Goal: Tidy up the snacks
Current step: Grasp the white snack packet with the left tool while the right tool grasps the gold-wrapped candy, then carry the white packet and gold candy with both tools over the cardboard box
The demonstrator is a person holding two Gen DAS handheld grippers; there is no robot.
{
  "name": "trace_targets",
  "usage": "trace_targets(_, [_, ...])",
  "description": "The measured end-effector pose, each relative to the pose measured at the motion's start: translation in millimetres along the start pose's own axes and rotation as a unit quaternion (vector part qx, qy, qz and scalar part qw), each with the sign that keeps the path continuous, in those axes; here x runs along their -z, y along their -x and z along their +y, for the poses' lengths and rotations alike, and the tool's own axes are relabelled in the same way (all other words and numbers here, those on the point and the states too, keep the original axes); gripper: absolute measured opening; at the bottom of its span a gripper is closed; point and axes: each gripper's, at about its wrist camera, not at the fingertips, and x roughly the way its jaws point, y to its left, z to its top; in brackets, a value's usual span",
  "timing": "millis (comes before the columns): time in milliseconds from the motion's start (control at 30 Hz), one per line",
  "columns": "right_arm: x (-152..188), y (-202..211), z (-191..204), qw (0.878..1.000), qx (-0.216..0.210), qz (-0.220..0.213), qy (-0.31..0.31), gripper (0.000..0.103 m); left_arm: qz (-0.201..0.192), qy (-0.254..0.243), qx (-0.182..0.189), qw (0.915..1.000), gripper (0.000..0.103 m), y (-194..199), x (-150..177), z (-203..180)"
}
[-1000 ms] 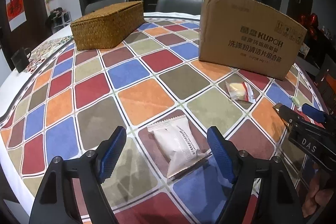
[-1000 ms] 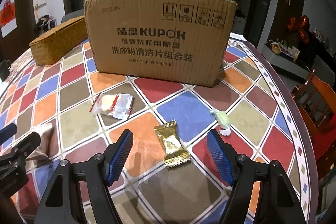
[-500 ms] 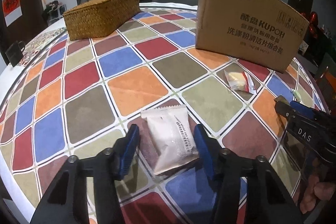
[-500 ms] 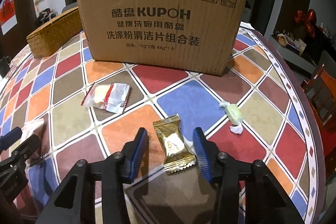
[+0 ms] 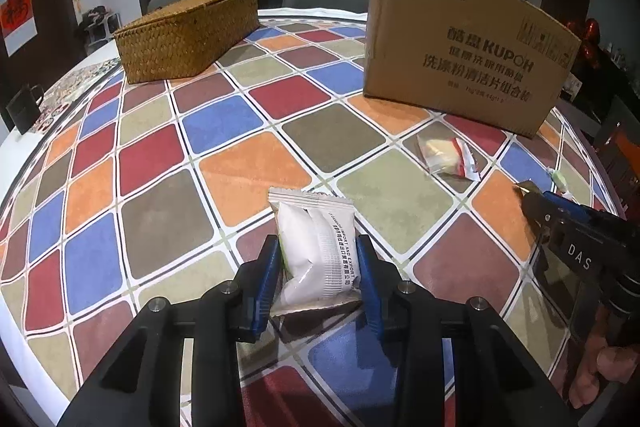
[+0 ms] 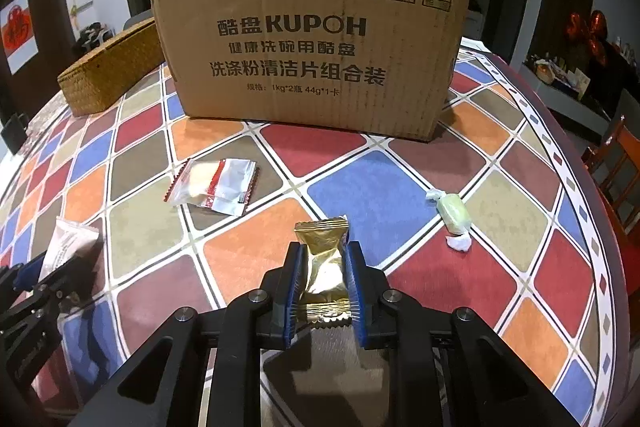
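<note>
My left gripper (image 5: 318,259) is shut on a white snack packet (image 5: 316,247), its blue pads pressing both sides, at the near part of the checkered table. My right gripper (image 6: 323,269) is shut on a gold foil snack packet (image 6: 324,263). A clear packet with red trim (image 6: 214,185) lies on the table left of the gold one, also in the left wrist view (image 5: 446,155). A green wrapped candy (image 6: 452,217) lies to the right. The left gripper with the white packet shows at the left edge of the right wrist view (image 6: 60,255).
A tall KUPOH cardboard box (image 6: 316,59) stands at the back of the table (image 5: 168,227). A woven basket (image 5: 188,31) sits at the back left. A dark mug (image 5: 22,107) stands at the far left edge. Chairs stand around the table.
Both grippers have closed from wide open onto their packets: the left on the white packet, the right on the gold one. Both packets now sit raised between the pads.
</note>
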Motion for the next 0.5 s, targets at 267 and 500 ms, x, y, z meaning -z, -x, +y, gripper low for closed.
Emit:
trace_targets(267, [-4,13,0,1.000,-0.002,-0.012,-0.001,0.023,-0.015,0.001,0.001,0.9999,0.037,12,-7,0])
trace_targets(500, [-11,28,2,1.000,-0.004,-0.028,-0.001,0.023,-0.028,0.002,0.004,0.9996,0.037,23,-14,-2])
